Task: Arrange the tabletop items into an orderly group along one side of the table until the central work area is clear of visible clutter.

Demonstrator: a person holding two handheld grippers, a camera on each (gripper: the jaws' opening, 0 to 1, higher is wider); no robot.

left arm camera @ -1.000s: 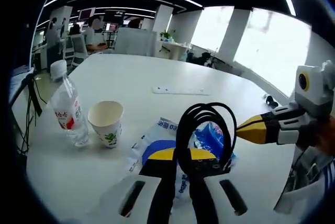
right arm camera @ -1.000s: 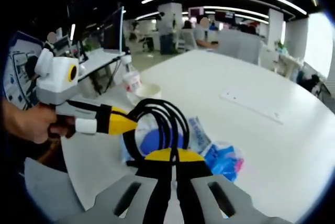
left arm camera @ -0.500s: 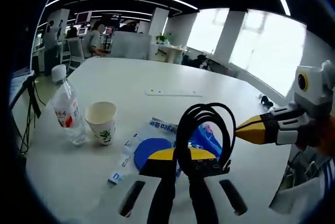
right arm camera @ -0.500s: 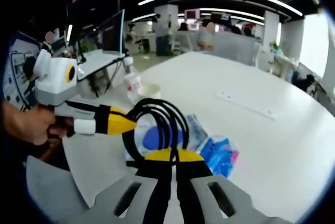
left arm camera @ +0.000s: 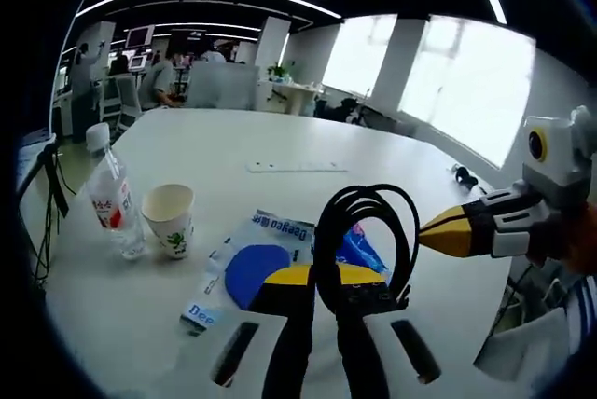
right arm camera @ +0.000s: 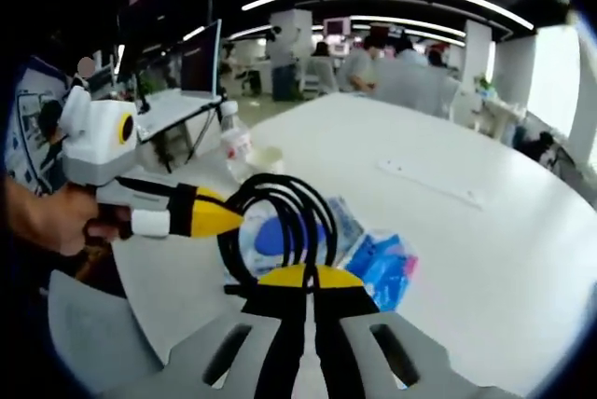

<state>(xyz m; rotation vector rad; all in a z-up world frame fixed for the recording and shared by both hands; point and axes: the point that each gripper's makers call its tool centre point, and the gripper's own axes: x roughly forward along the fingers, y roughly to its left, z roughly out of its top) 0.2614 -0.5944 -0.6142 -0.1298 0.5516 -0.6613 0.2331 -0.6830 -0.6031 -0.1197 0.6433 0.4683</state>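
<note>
White tabletop (left arm camera: pixel 308 143) in an open-plan office, with strip lights overhead and people seated at desks far behind.

Nearest, the left gripper (left arm camera: pixel 317 278) has its jaws closed on a coiled black cable (left arm camera: pixel 366 236), held above the table. The loop stands upright, its long axis running up from the jaws. In the right gripper view, the right gripper (right arm camera: pixel 301 278) is likewise clamped on the same cable (right arm camera: pixel 277 231) at the coil's lower end, with the left gripper's yellow tip (right arm camera: pixel 213 219) at the coil's left side.

Beneath the coil lie a white and blue packet (left arm camera: pixel 244 268) and, just beside it, a blue wrapper (right arm camera: pixel 384 264), both flat. Further left stand a paper cup (left arm camera: pixel 169 219) and a water bottle (left arm camera: pixel 110 192), upright, near each other. Beyond, mid-table, lies a flat white strip (left arm camera: pixel 294 167).
</note>
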